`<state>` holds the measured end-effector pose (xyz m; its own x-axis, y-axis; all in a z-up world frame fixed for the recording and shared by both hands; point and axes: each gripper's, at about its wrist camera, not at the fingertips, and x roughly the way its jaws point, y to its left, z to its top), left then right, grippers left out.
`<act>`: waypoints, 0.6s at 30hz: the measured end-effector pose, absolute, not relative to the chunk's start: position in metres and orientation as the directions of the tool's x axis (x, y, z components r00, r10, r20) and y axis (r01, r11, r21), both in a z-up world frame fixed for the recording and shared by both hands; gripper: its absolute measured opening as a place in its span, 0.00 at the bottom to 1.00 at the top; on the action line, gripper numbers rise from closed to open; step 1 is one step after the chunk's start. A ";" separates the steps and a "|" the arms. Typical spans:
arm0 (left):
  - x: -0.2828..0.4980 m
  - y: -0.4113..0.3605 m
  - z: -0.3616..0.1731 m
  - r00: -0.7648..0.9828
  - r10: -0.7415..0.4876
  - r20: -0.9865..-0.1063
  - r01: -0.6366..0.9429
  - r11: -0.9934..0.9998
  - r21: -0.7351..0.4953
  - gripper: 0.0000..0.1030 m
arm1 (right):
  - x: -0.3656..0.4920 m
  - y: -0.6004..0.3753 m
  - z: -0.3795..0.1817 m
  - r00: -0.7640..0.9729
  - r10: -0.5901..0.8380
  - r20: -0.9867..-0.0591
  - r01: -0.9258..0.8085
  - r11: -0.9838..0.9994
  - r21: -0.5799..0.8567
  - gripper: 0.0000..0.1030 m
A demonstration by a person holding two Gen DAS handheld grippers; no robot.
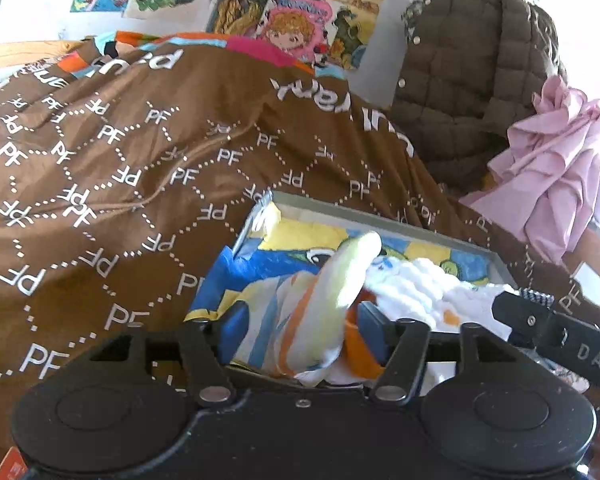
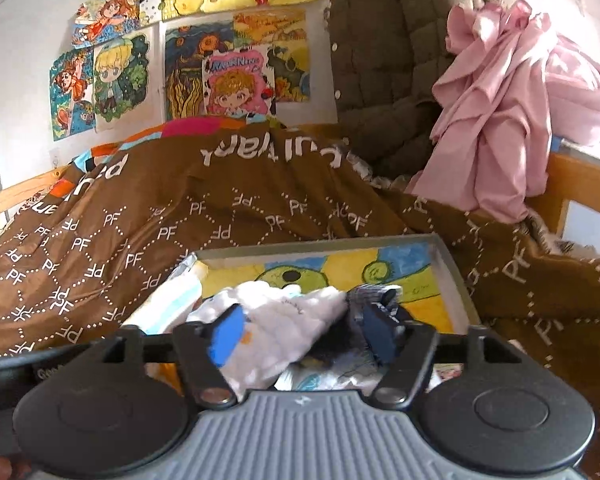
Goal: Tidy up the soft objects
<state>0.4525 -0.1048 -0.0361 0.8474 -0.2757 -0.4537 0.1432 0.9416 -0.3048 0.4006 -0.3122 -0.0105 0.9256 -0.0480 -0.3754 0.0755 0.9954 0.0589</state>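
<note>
White fluffy cloth (image 2: pixel 296 320) bunched in grey box (image 2: pixel 450 276); pale striped sock (image 1: pixel 332 292) draped beside it.

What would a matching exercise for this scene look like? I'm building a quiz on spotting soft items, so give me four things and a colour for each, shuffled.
Things:
1. quilted jacket
2. bunched garment
3. PF-printed blanket
4. fluffy cloth in the box

Colours:
A. white
B. brown with white letters
C. pink
D. olive

Pairs: 1-D, 2-C, 3-B, 4-A
</note>
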 end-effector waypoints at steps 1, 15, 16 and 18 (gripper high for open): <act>0.450 -0.104 -0.034 0.854 -0.272 -0.444 0.143 0.942 -0.304 0.63 | 0.397 -0.313 -0.009 0.928 -0.049 -0.369 0.076 0.995 0.059 0.82; 0.379 -0.095 0.010 0.913 -0.227 -0.338 0.141 0.955 -0.260 0.98 | 0.320 -0.334 0.020 0.953 -0.075 -0.292 0.102 0.992 0.079 1.00; 0.373 -0.094 0.014 0.917 -0.222 -0.332 0.137 0.956 -0.259 0.98 | 0.314 -0.335 0.022 0.954 -0.077 -0.289 0.105 0.991 0.083 1.00; 0.361 -0.092 0.020 0.920 -0.225 -0.322 0.141 0.955 -0.263 0.98 | 0.300 -0.338 0.027 0.956 -0.085 -0.281 0.114 0.990 0.089 1.00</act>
<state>0.3611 -0.0920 0.0199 0.9197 -0.2245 -0.3220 0.1410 0.9545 -0.2627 0.2999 -0.3381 0.0266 0.9560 -0.0850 -0.2807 0.1140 0.9895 0.0888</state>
